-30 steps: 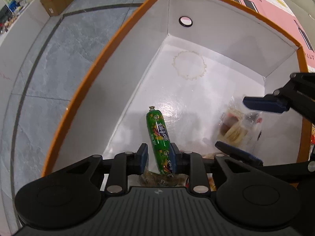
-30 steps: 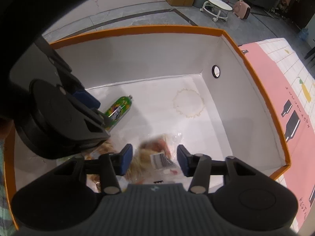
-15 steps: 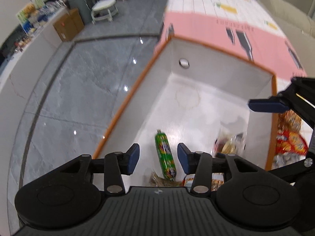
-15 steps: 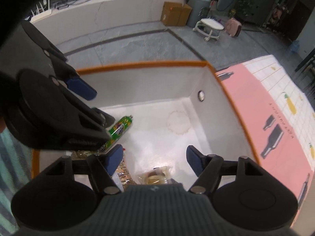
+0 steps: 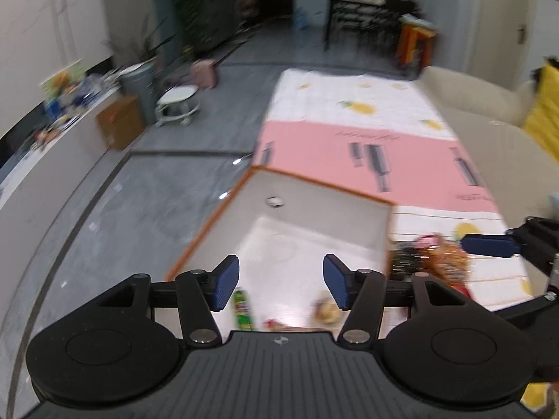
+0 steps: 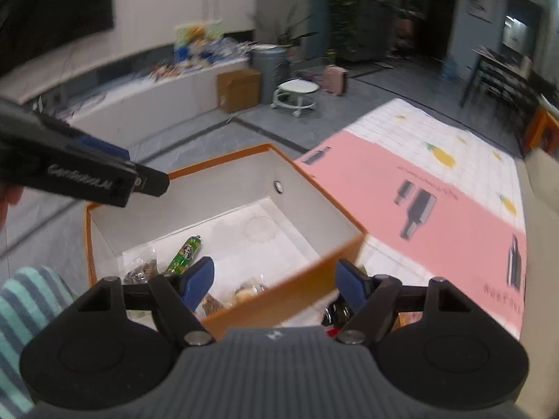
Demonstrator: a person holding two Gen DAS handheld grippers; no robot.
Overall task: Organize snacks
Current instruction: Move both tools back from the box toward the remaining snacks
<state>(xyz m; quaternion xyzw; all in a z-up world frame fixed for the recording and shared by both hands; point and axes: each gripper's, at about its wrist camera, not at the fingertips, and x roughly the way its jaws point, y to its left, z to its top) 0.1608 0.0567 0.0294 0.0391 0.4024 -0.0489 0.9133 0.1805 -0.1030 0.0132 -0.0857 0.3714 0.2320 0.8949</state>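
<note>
Left gripper (image 5: 281, 286) has just been opening, nothing between its jaws, above the orange-rimmed box (image 5: 209, 223) holding the green sausage (image 5: 241, 309). Right gripper (image 6: 276, 281), likewise just opening and empty, straddles the box's near wall; more snacks (image 6: 335, 314) lie outside, right.

The left gripper (image 5: 281, 284) hangs above the orange-rimmed box (image 5: 209, 223), its jaws just widened with nothing between them. A green sausage (image 5: 242, 309) and a blurred pale packet (image 5: 326, 310) lie near the box's near edge. More snacks (image 5: 431, 256) sit outside its right wall.
</note>
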